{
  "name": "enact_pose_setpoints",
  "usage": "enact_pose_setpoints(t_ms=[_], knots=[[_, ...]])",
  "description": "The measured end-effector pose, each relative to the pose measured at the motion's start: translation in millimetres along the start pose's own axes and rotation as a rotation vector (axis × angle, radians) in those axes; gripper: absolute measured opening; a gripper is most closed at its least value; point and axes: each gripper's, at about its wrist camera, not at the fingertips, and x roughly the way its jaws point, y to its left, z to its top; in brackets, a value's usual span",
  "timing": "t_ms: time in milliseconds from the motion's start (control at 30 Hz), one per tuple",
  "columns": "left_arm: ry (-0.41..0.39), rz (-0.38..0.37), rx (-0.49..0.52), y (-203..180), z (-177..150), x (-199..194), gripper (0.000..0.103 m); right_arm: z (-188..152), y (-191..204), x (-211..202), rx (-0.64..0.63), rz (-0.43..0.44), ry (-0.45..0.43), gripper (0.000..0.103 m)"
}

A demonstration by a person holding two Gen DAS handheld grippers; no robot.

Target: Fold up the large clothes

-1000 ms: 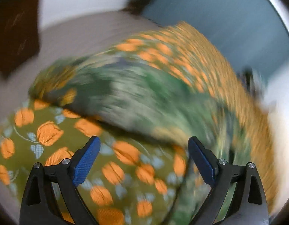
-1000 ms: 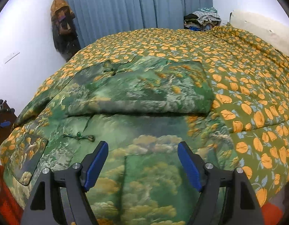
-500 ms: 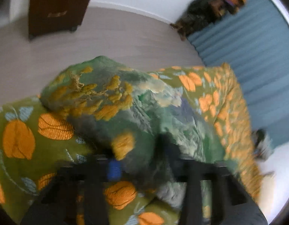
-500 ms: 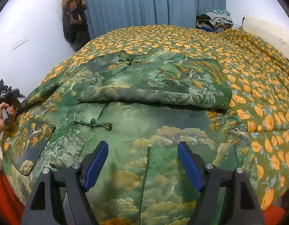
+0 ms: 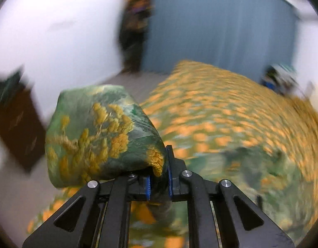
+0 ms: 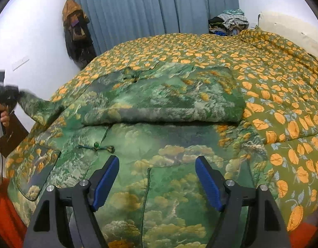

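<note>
A green brocade jacket (image 6: 159,144) printed with clouds and trees lies spread on the bed's orange-leaf quilt (image 6: 272,86), its hem end nearest the right wrist camera and its collar end away toward the blue curtain (image 6: 154,6). The upper part already shows one fold: a thick doubled panel (image 6: 163,97) lies across the jacket's body, running crosswise to the garment's long axis.

The left claw (image 5: 159,179) is clamped on the cuff end of the jacket's sleeve (image 5: 101,136), the blue pads pinched tight on the cloth, with the fabric bunched up in front of its camera. In the right wrist view that sleeve (image 6: 39,107) stretches off the jacket's left edge, lifted clear of the quilt, toward the person's hand at the frame's border. The left wrist view is smeared with motion blur, so little else can be read from it.

The right claw (image 6: 156,181) stands apart and holds nothing, hovering above the jacket's lower front, just this side of the frog button (image 6: 95,145).

The sleeve extends sideways from the jacket's body, across its long axis, and the body lies to the right of the left claw. Judging from this, the coming move is to carry the sleeve rightward over the jacket; the left claw is the one placed for it.
</note>
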Motion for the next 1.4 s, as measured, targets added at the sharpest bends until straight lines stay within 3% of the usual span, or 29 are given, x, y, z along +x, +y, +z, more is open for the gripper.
enact_pose_setpoints(t_ms=[167,367,567,633,667,833,900,1000,1167,1200,1233,1267,1400], knots=[[-0.055,-0.134,0.252,-110.6,1.7,-11.3,0.010,3.5,-16.3,-6.0,0.036,-0.004,-0.019,0.078],[-0.018,-0.222,0.520,-222.2,-56.8,-0.2,0.009,5.2,-39.7,-12.4,0.084,-0.018,-0.037,0.078],[0.090,-0.234,0.771,-281.6,-138.7,16.8,0.012,2.9,-53.4,-10.5,0.121,-0.018,-0.023,0.078],[0.125,-0.224,0.807,-286.0,-155.6,14.9,0.025,3.6,-54.3,-9.9,0.123,-0.014,-0.019,0.078],[0.139,-0.228,0.809,-283.4,-161.6,13.3,0.029,5.3,-55.0,-8.9,0.129,-0.005,-0.012,0.078],[0.151,-0.237,0.745,-276.6,-163.3,6.3,0.082,37.1,-55.8,9.6,0.199,0.115,0.017,0.078],[0.171,-0.293,0.681,-263.4,-154.5,-4.1,0.090,64.2,-57.5,38.3,0.289,0.225,0.084,0.078],[0.214,-0.354,0.629,-241.7,-151.8,-16.0,0.091,95.0,-48.7,89.5,0.366,0.342,0.174,0.078],[0.265,-0.385,0.557,-206.7,-146.0,-21.0,0.091,114.3,-14.7,169.1,0.380,0.404,0.296,0.078],[0.278,-0.383,0.523,-195.9,-139.8,-20.0,0.091,114.9,-5.5,184.3,0.364,0.407,0.328,0.074],[0.285,-0.381,0.494,-188.8,-135.8,-16.3,0.091,118.6,3.2,190.9,0.317,0.386,0.331,0.037],[0.289,-0.374,0.455,-179.7,-128.0,-12.5,0.091,123.4,11.2,192.9,0.266,0.358,0.327,0.015],[0.256,-0.305,0.327,-151.3,-99.0,14.7,0.091,142.6,30.0,180.5,0.113,0.257,0.230,0.015]])
